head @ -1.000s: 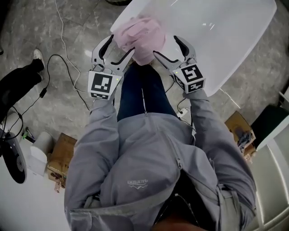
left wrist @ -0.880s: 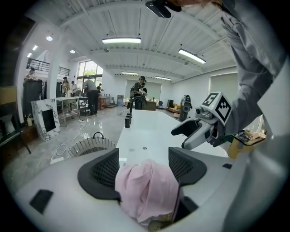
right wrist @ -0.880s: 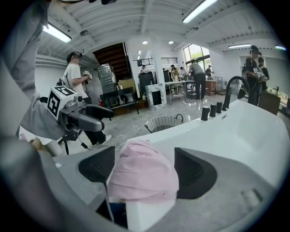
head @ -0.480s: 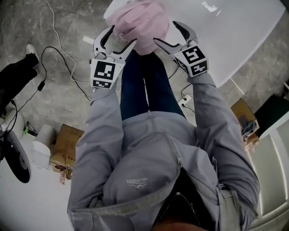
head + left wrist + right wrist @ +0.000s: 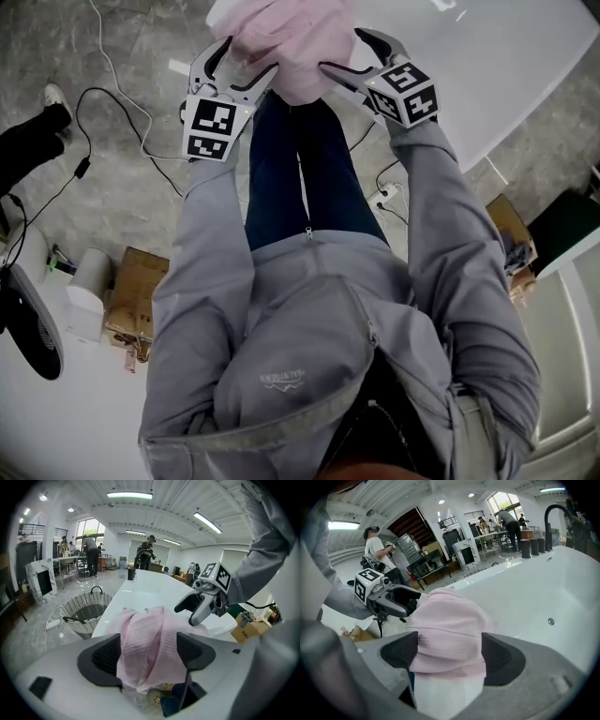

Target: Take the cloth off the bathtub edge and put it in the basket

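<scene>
The pink cloth (image 5: 292,45) lies bunched in a soft heap on the near rim of the white bathtub (image 5: 487,75), at the rounded end closest to the person. A fold of it hangs over the outer side of that rim.

The left hand-held gripper (image 5: 251,54) points down at the cloth from the left side. Its jaws stand wide and have just been opening. The cloth sits in the gap between the dark pads and brushes them, but it is not pinched. The right hand-held gripper (image 5: 342,50) comes at the heap from the other side. Its jaws are also spread wide, with the cloth filling the space between its pads and no squeeze showing. The two grippers face each other across the heap, close together but apart.

The woven basket (image 5: 86,613), with a dark handle, stands on the floor (image 5: 141,216) beside the tub's outer wall, well away from the cloth. Cables (image 5: 122,98) trail over the grey marbled floor, and a cardboard box (image 5: 131,305) sits nearby. In the left gripper view, people stand at work tables far back in the hall.
</scene>
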Tool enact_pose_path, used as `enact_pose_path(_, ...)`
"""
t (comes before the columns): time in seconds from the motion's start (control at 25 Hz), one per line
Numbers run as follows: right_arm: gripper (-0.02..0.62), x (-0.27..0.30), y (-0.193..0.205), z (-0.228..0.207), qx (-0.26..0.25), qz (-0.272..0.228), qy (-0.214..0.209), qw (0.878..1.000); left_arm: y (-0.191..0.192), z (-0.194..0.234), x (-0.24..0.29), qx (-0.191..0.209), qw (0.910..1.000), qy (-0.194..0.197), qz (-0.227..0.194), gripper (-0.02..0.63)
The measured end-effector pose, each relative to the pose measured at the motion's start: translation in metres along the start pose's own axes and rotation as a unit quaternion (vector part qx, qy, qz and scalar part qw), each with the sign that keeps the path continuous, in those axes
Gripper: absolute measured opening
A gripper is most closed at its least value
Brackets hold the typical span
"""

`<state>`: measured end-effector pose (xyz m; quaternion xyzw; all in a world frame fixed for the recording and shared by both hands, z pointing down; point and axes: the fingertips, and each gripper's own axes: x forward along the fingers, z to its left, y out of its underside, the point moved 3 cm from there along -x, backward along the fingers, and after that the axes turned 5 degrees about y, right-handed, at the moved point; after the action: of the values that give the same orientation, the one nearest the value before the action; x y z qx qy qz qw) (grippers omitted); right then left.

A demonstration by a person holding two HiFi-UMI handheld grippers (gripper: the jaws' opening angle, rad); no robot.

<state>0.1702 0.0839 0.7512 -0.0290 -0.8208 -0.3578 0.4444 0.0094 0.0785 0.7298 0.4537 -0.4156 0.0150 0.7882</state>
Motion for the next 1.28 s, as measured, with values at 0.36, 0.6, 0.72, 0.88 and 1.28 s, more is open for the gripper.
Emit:
enact_pose_path(0.36, 0.457, 0.021, 0.01, -0.001, 0.033, 0.067, -0.097, 0.992, 0.014, -0.009, 0.018, 0.023, 0.997, 0.036, 0.064, 0.377)
enact_pose_path(0.6, 0.457, 0.036, 0.017, 0.026, -0.011, 0.111, -0.137, 0.984, 0.015, -0.011, 0.024, 0.066, 0.9901, 0.064, 0.106, 0.383)
enact_pose_path(0.72, 0.457, 0.04, 0.025, 0.042, -0.066, 0.131, -0.117, 0.982, 0.017, -0.018, 0.026, 0.099, 0.9834, 0.079, 0.13, 0.383)
enact_pose_path(0.88, 0.457, 0.039, 0.026, 0.055, -0.108, 0.131, -0.068, 0.983, 0.017, -0.031, 0.028, 0.132, 0.9757, 0.094, 0.147, 0.383)
enact_pose_path(1.28, 0.225, 0.007, 0.007, 0.069, -0.169, 0.079, 0.029, 0.982, 0.011, -0.054, 0.034, 0.129, 0.972, 0.124, 0.152, 0.38)
